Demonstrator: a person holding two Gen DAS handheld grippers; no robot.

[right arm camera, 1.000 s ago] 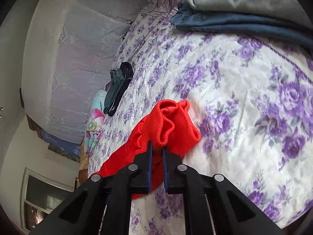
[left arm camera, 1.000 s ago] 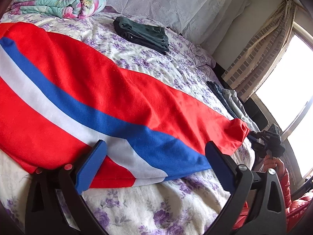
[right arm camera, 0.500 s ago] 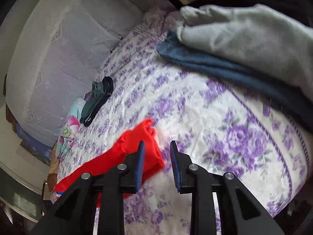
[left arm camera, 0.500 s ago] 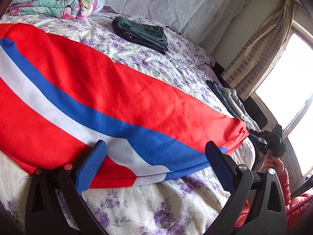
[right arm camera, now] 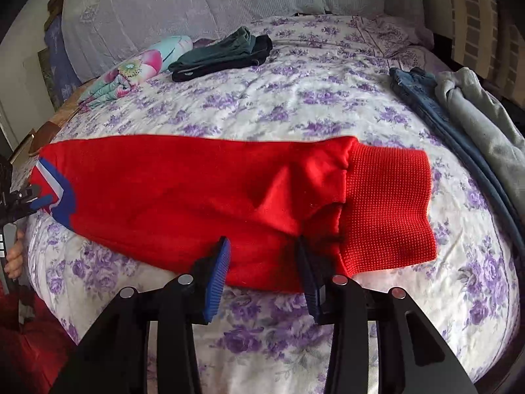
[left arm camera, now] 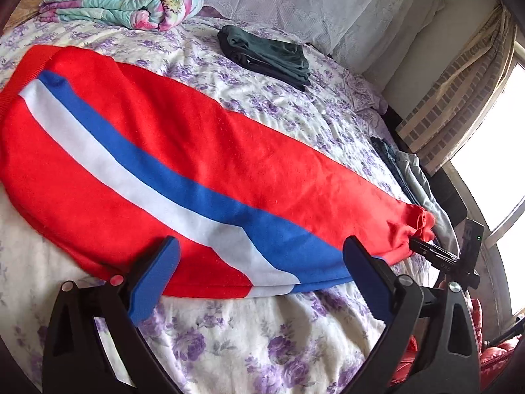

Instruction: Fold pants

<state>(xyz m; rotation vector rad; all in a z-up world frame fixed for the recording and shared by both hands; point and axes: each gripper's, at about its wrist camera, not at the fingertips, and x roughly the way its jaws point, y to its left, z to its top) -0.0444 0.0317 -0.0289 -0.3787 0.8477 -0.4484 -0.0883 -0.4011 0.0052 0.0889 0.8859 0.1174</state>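
Because the red fleece pants with a blue and white side stripe [left arm camera: 203, 151] lie stretched flat along the bed with the purple-flowered quilt [left arm camera: 249, 344], with the legs apparently doubled one over the other, the next lengthwise fold depends on both ends being caught cleanly, and neither is held now. The left tongs [left arm camera: 259, 279] stand wide apart, hovering just above the near edge at the striped part; the right tongs [right arm camera: 262, 274] are partly open at the near edge beside the ribbed red cuff [right arm camera: 388, 207], gripping nothing. If either pair pinches only the upper layer, the lower leg would likely stay behind and the fold would skew. The loose fleece bunched by the cuff could get trapped as a crease. The quilt itself might be nipped with the fabric, dragging both.
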